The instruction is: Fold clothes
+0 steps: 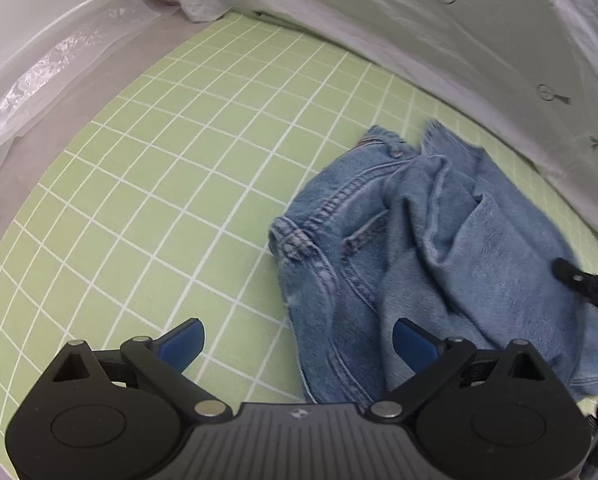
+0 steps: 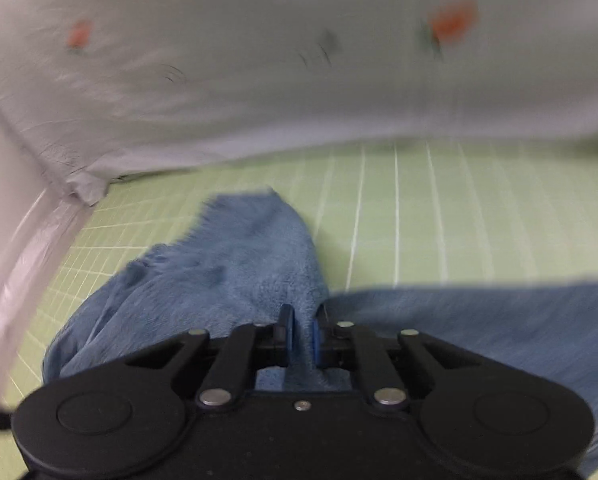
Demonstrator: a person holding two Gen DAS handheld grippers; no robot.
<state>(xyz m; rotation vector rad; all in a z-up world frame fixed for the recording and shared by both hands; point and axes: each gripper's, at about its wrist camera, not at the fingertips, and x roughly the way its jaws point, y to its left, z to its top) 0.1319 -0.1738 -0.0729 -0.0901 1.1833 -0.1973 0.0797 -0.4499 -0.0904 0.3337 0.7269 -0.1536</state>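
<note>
Black linkage arms and blue pads of the right gripper (image 2: 302, 330) fill the near edge of its own view, clenched on a pinched ridge of blue denim garment (image 2: 235, 264) that rises straight between the pads. From that pinch the cloth fans away ahead and to the left of the tool in a soft, fuzzy-faced tongue ending in a frayed edge, while a second flat band of it runs off to the tool's right. The picture is blurred, so finer stitching cannot be read there.

Seen from the left gripper (image 1: 299, 346), whose blue-padded jaws stand wide apart with nothing between them, the denim lies crumpled ahead and to the right, its right pad just over the cloth's near edge. Double-stitched seams and a thick hem show on its left part; the paler inner face is heaped on the right. Its long axis runs from near the tool away toward the upper right.

Underneath lies a green mat (image 1: 147, 184) ruled with white squares. Beyond it hangs a white printed sheet (image 1: 479, 40) with small carrot marks
</note>
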